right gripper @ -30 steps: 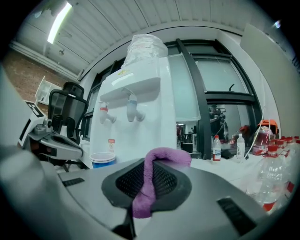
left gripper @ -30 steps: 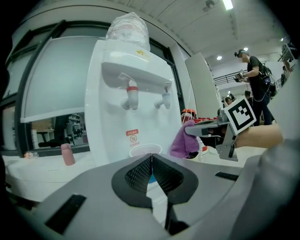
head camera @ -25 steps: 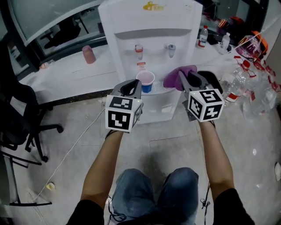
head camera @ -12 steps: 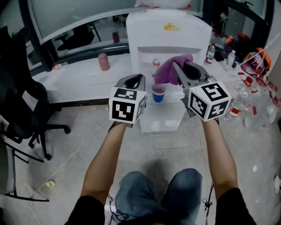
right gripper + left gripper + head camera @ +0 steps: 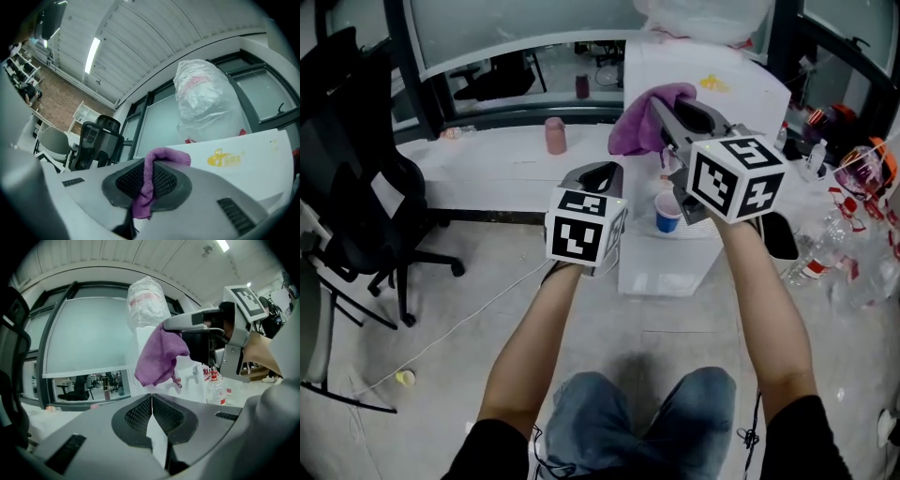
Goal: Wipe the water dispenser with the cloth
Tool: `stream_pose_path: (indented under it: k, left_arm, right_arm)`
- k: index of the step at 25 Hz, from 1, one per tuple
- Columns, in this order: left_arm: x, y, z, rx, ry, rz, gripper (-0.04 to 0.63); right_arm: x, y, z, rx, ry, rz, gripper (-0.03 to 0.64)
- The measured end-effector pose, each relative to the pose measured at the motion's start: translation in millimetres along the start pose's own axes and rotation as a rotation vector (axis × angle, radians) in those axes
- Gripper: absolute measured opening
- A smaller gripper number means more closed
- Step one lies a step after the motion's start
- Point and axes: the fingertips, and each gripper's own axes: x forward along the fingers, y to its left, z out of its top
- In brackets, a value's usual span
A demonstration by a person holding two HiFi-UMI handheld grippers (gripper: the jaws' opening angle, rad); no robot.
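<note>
The white water dispenser [image 5: 741, 80] stands against the ledge ahead, its yellow logo [image 5: 225, 159] near the top edge. My right gripper [image 5: 661, 117] is shut on a purple cloth [image 5: 642, 117], held up near the dispenser's top left corner; the cloth [image 5: 149, 183] runs between the jaws, and it hangs down in the left gripper view [image 5: 159, 357]. My left gripper [image 5: 602, 175] is lower and to the left, shut with nothing in it [image 5: 152, 413]. A blue and pink cup [image 5: 668, 214] sits on the drip tray under the taps.
A black office chair [image 5: 356, 187] stands at the left. A pink cup [image 5: 554, 135] rests on the white ledge [image 5: 487, 169]. Several plastic bottles [image 5: 820, 253] lie at the right. A bagged bottle [image 5: 206, 101] tops the dispenser. A cable [image 5: 478, 309] crosses the floor.
My right gripper has risen with the purple cloth from beside the taps to the dispenser's top corner. The view has shifted up and left; the left gripper stays low and shut.
</note>
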Motion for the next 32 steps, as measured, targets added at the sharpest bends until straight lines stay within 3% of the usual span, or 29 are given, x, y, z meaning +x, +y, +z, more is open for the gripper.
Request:
stream_pose_path:
  k: [6,15,32]
  left_arm:
    - [-17.5,16.6,-2.1,-0.009,-0.002,0.034,0.026]
    - [-28.4,33.2,-9.7,-0.015,0.004,0.066,0.026]
    - [-30.2,26.2,-64.3,-0.046,0.064,0.060,0.026]
  right_arm:
    - [27.9,4.4,1.0,0.072,-0.012,-0.008,0.032]
    - [44.7,7.9,-31.0,0.107,0.037,-0.024,0.032]
    - [35.0,31.5,-121.3,0.152,0.160,-0.019,0.032]
